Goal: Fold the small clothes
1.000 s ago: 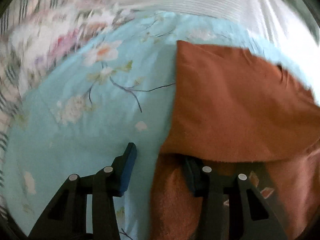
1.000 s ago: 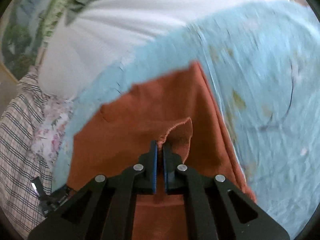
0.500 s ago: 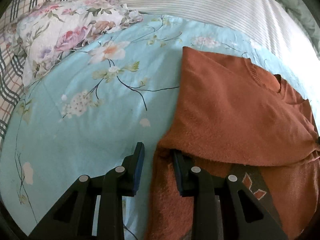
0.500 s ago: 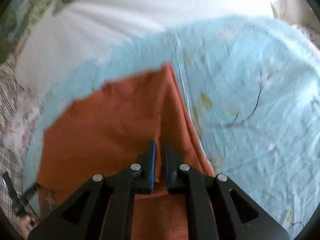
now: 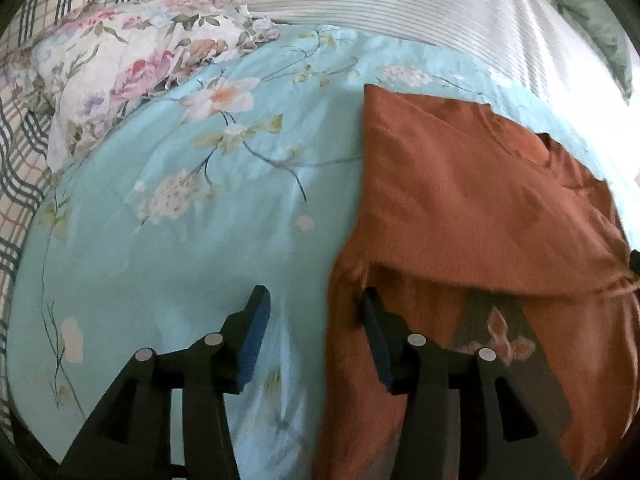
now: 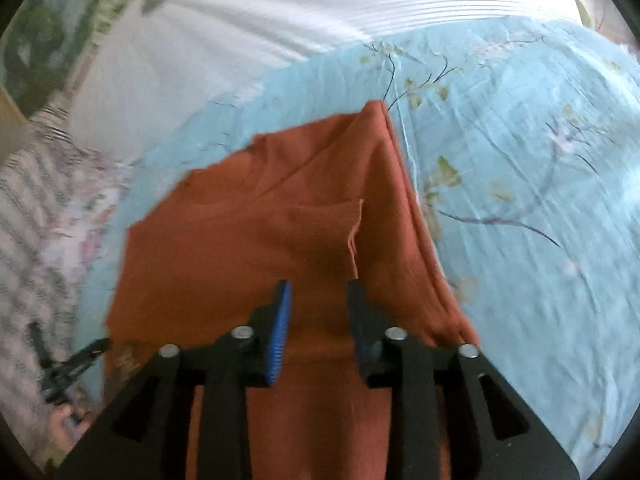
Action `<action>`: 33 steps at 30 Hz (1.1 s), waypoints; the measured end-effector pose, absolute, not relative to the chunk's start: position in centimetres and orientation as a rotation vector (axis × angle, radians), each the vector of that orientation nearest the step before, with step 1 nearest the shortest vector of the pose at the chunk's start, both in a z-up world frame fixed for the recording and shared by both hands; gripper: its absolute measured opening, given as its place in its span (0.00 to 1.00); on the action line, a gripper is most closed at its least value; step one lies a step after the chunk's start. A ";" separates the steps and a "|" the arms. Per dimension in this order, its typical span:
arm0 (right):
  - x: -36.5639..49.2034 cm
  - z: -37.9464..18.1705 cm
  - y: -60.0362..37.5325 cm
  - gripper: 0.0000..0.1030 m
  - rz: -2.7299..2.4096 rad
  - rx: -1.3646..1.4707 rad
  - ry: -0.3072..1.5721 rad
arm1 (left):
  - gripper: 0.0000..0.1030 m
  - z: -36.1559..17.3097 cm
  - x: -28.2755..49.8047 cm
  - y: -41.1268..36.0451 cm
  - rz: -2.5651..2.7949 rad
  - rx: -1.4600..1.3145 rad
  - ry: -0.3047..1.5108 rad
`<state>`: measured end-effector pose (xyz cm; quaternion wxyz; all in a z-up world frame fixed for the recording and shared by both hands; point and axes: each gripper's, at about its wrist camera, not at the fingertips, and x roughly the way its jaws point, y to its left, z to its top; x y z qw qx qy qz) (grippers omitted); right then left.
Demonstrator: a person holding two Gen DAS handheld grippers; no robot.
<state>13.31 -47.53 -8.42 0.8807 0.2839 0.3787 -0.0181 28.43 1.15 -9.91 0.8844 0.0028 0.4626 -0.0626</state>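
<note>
A rust-orange knit top (image 5: 472,208) lies on a light blue floral sheet (image 5: 168,248), its upper part folded over the lower part, which carries a small diamond pattern (image 5: 496,328). My left gripper (image 5: 312,312) is open and empty, straddling the top's left edge. The top also shows in the right wrist view (image 6: 280,216), with a folded sleeve cuff (image 6: 354,236) lying on it. My right gripper (image 6: 318,300) is open and empty just above the cloth, near that cuff. The left gripper (image 6: 76,364) shows at the lower left of the right wrist view.
A floral pillow (image 5: 132,76) and a plaid cloth (image 5: 24,128) lie at the left. White striped bedding (image 5: 400,4) lies beyond the sheet, with a green cloth (image 5: 592,20) at the far right.
My right gripper has opened and let go of the sleeve cuff, which now lies flat. My left gripper has opened wider and drawn back from under the folded edge.
</note>
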 end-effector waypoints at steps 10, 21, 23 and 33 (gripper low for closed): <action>1.4 -10.6 -50.3 0.41 0.016 0.708 0.840 | 0.55 -10.5 18.7 4.0 -0.403 -0.089 1.023; -6.5 -14.5 -43.4 0.43 0.406 0.712 0.880 | 0.56 -13.1 8.3 4.4 -0.565 0.000 1.115; -6.9 -15.1 -43.2 0.43 0.402 0.715 0.862 | 0.56 -14.3 7.6 4.3 -0.566 0.019 1.141; -6.0 -18.1 -42.9 0.43 0.395 0.635 0.951 | 0.57 -15.5 7.6 6.0 -0.629 -0.083 1.140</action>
